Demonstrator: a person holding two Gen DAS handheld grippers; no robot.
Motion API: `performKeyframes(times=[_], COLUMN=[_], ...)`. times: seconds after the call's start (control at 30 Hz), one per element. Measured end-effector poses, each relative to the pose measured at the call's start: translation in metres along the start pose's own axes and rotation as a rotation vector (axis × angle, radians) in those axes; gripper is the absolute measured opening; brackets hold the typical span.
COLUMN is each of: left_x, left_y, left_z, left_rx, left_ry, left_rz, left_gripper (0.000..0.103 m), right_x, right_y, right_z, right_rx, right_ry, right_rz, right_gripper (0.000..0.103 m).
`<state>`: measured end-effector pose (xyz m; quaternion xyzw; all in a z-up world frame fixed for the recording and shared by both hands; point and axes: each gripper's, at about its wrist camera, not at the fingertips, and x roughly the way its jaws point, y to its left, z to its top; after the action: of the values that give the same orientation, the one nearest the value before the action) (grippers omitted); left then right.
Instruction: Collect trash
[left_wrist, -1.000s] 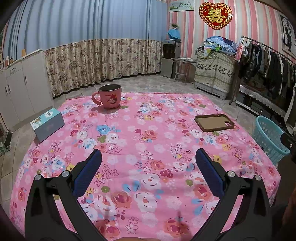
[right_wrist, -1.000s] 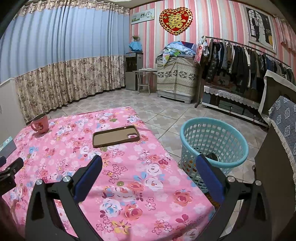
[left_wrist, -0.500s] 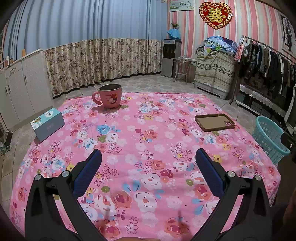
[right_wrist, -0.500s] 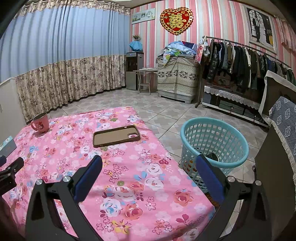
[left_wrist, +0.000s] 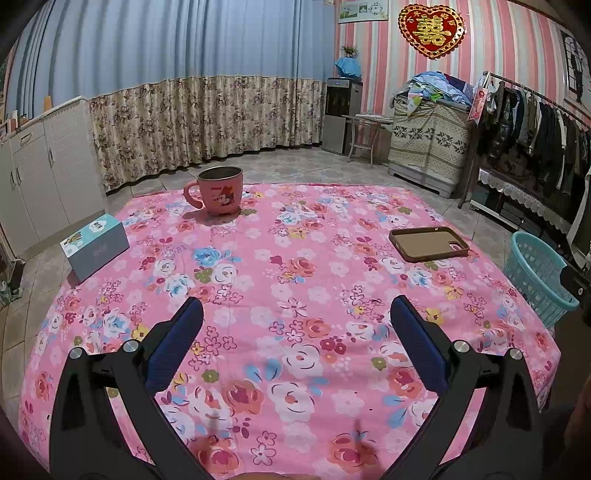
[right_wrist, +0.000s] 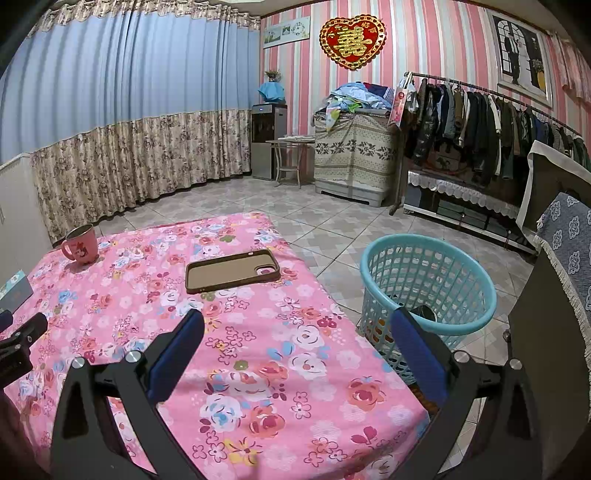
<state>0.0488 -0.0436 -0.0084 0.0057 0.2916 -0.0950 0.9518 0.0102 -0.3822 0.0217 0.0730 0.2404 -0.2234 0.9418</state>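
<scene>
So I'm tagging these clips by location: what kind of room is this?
Probably a lived-in room of a home, maybe a bedroom: a clothes rack full of coats, long curtains, and a low table under a floral cloth with a mug.

A pink floral tablecloth (left_wrist: 295, 280) is spread over the table. A pink cartoon mug (left_wrist: 218, 190) is set upright at about 11 o'clock on the cloth, and a light blue box (left_wrist: 94, 245) is seen near the cloth's edge at 10 o'clock. A brown phone case (left_wrist: 428, 243) is laid flat at 2 o'clock, well apart from the mug. A red heart ornament (right_wrist: 352, 40) is hung on the striped wall at 12 o'clock, with a clothes rack (right_wrist: 480, 122) to its right.
</scene>
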Motion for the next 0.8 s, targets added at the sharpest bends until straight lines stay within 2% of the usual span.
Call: performKeyframes(times=[0.8], left_x=[0.0003], left_y=[0.0002], left_z=[0.0000], left_rx=[0.001], left_ry=[0.002], left_rz=[0.000], left_gripper=[0.098], right_x=[0.0000], right_y=[-0.0011], right_z=[0.0005], right_rx=[-0.005], right_ry=[0.000], right_rz=[0.002], right_gripper=[0.099])
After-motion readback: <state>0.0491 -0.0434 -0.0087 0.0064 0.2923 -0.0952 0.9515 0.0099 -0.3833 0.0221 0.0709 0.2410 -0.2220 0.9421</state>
